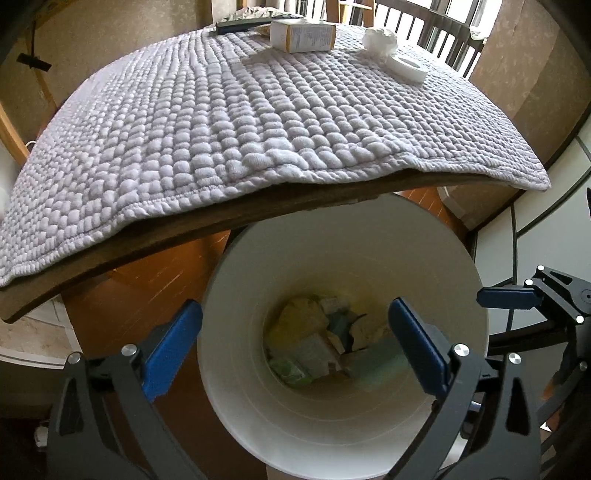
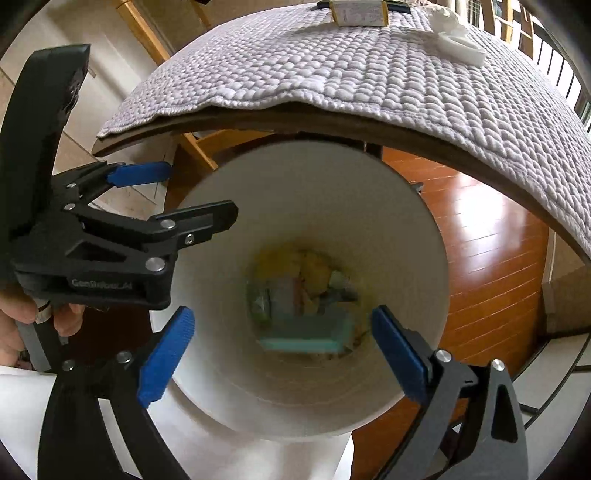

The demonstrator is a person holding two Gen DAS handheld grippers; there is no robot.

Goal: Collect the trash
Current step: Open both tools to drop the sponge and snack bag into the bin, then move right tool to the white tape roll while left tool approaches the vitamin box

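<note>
A white bin stands on the floor under the table's front edge. It holds several pieces of trash: yellow and green wrappers and a teal box. My left gripper hangs open over the bin's mouth with nothing between its blue pads. My right gripper is open over the same bin, also with nothing between its pads, and the trash lies blurred below it. On the table lie a cardboard box, a crumpled tissue and a white tape roll.
A quilted grey cloth covers the wooden table. A dark remote lies at the far edge. The left gripper and a hand fill the left of the right wrist view. The floor is wood, and chairs stand behind the table.
</note>
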